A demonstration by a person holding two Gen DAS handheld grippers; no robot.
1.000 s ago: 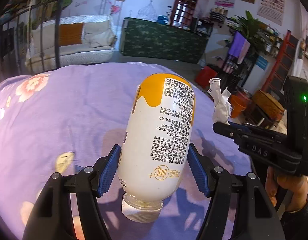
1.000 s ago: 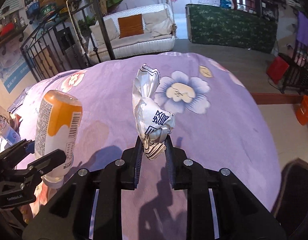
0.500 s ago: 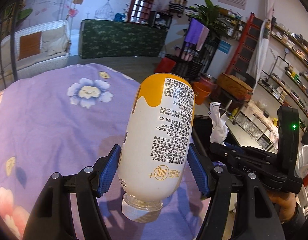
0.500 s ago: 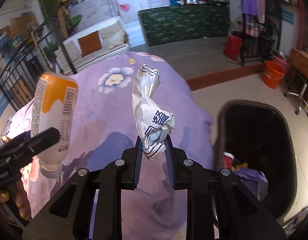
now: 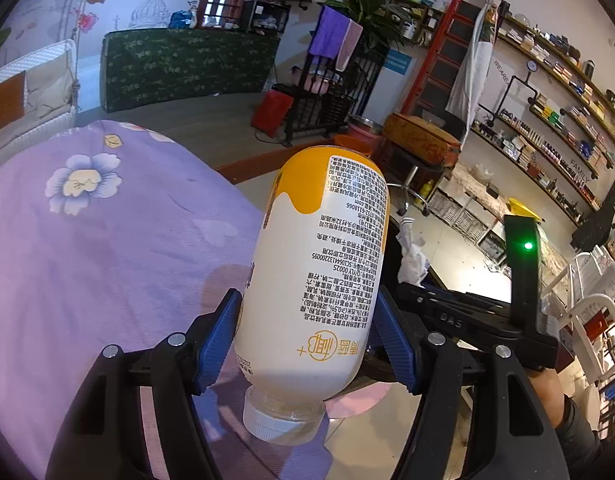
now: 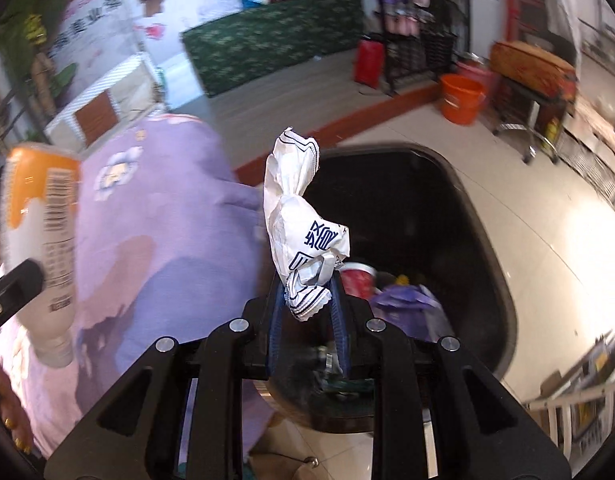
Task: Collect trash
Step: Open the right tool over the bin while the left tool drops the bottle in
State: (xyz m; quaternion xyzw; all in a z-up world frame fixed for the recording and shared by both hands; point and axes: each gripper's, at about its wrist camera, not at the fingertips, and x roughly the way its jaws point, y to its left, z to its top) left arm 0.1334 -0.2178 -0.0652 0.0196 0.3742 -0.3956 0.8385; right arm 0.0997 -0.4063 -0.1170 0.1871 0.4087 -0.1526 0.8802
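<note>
- The left tool [image 5: 309, 340] clenches a smooth plastic bottle [image 5: 319, 280] between ribbed blue pads; the bottle is rounded, cream-white with an orange top band and fine black print, its white screw cap [image 5: 281, 424] pointing back toward the camera.
- The right tool [image 6: 307, 312] pinches a crumpled wrapper [image 6: 303, 224], white and creased with dark blue print and a striped, serrated end, twisted narrow where the pads grip it.
- The wrapper hangs over the open mouth of a black bin [image 6: 487, 248], rounded at its corners; inside lie a red cup [image 6: 357, 280] and something purple, half hidden behind the tool.
- The purple floral cloth [image 5: 107, 248] covers the tabletop, soft and lightly wrinkled.
- The left view shows the bottle's label sharply, and the right tool only side-on, its wrapper mostly hidden behind the bottle.
- The right view shows the bottle blurred at its left edge, and the bin.
</note>
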